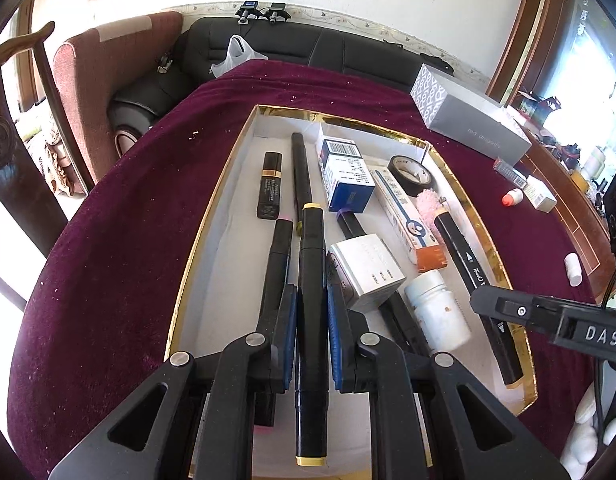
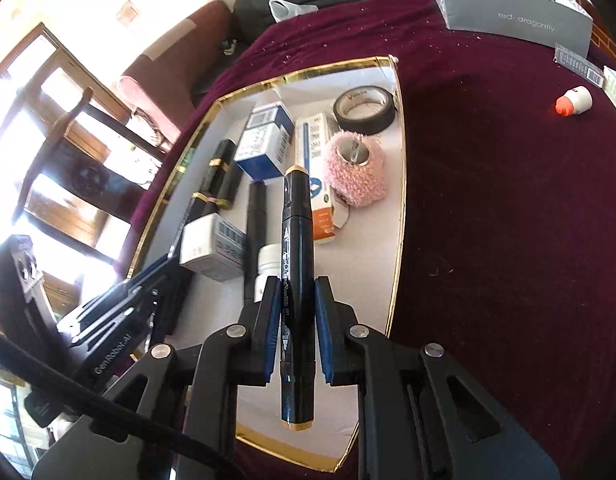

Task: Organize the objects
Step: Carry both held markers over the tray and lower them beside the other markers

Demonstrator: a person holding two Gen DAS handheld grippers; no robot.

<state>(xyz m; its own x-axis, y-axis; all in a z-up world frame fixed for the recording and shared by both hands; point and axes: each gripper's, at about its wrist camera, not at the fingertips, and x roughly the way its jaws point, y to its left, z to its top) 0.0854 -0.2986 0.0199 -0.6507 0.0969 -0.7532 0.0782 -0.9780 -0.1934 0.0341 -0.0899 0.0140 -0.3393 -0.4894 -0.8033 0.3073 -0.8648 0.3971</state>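
Note:
A gold-rimmed white tray [image 1: 224, 184] [image 2: 394, 216] lies on the maroon tablecloth. My left gripper [image 1: 312, 296] is shut on a black marker with yellow ends [image 1: 313, 264], held lengthwise over the tray's near left part. My right gripper [image 2: 295, 292] is shut on a black marker with orange ends [image 2: 297, 240], over the tray's right part. The tray holds other black markers [image 1: 301, 168], a black-and-gold lipstick [image 1: 270, 184], a blue-white box [image 1: 346, 176], a silver box [image 1: 368, 268], a white bottle [image 1: 438, 308], a tape roll [image 1: 411, 174] and a pink fuzzy holder [image 2: 356, 168].
A grey box [image 1: 468, 116] [image 2: 508, 0] stands on the cloth at the far right. An orange-tipped white cap [image 2: 574, 102], small cartons [image 1: 540, 194] and a white cap [image 1: 573, 268] lie on the right side. A black sofa [image 1: 308, 48] and a wooden chair [image 1: 24, 128] stand beyond the table.

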